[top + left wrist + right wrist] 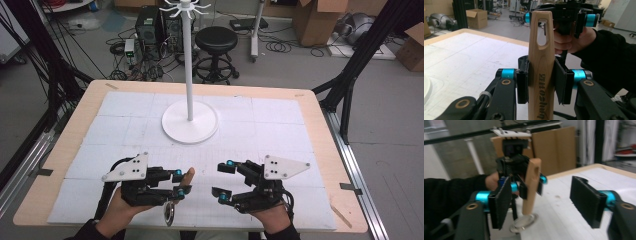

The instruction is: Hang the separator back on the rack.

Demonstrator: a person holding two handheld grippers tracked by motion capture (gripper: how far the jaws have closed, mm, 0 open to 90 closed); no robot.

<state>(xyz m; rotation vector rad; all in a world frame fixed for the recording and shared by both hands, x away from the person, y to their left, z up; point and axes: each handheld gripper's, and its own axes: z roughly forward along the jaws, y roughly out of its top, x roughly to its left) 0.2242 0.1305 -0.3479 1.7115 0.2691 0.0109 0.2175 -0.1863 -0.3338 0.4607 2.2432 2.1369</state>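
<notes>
Left gripper view showed your left gripper (541,85) clenched on the wooden handle (541,62) of a utensil, held above the table (300,107) near its front edge. Your right gripper (223,180) stood released, nothing between its fingers. Risk: closing off-centre could twist the handle loose.

The table (320,125) is seen from above and behind in the high view, both grippers low in frame. The wooden handle (541,62) is shot super close in the left gripper view, facing the right gripper (560,17). It's shared, farther off, center-left in the right gripper view.
</notes>
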